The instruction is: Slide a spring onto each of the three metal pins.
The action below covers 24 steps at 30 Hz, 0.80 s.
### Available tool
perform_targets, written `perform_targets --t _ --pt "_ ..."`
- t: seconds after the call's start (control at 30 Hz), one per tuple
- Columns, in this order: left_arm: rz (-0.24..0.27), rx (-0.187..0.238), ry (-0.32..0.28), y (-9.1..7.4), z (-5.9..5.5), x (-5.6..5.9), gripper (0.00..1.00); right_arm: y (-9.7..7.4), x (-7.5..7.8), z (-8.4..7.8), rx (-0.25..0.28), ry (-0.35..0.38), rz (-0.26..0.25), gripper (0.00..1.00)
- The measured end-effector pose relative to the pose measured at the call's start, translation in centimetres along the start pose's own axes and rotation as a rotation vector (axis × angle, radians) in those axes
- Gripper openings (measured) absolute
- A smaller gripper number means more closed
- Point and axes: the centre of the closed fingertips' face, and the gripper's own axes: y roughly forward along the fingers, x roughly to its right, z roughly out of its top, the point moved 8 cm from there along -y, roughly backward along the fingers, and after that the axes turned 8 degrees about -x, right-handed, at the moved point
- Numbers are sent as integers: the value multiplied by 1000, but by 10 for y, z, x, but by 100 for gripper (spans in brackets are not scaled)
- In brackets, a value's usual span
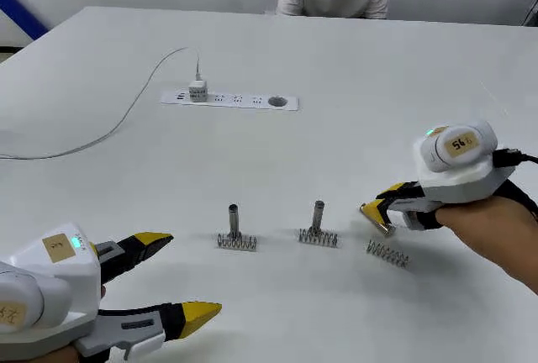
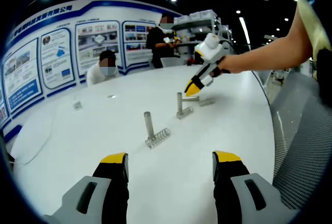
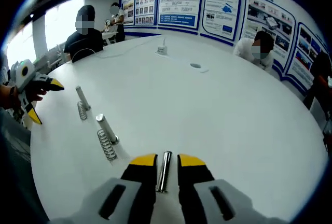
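Your right gripper [image 3: 166, 161] is pinching third pin [image 3: 164, 172], jaws narrow on it. Left gripper [image 2: 170, 157] hanging wide, empty. Left pin [image 1: 234, 216], middle pin [image 1: 318, 213] standing; left spring [image 1: 237, 243], middle spring [image 1: 319, 238] lying at bases, third spring [image 1: 387, 253] lying near right gripper. Springs looking light, squishy, rolly, so you're probably wanting gentle mid-coil grip.

The left gripper [image 1: 183, 275] and right gripper [image 1: 378, 205] are white with black, yellow-tipped jaws, the pin [image 3: 164, 171] in the right one's jaws and the springs [image 1: 237, 243] between the two are silver-grey, and the table [image 1: 336, 86] beneath and strip [image 1: 231, 100] beyond are white.
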Motion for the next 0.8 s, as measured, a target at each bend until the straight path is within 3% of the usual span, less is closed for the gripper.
perform_targets --t 0.67,0.8 --pt "2 -2 -9 0 -2 -2 65 19 1 -4 -76 65 15 12" --pt "1 -3 -12 1 -3 -2 65 18 -1 -3 -66 83 20 11"
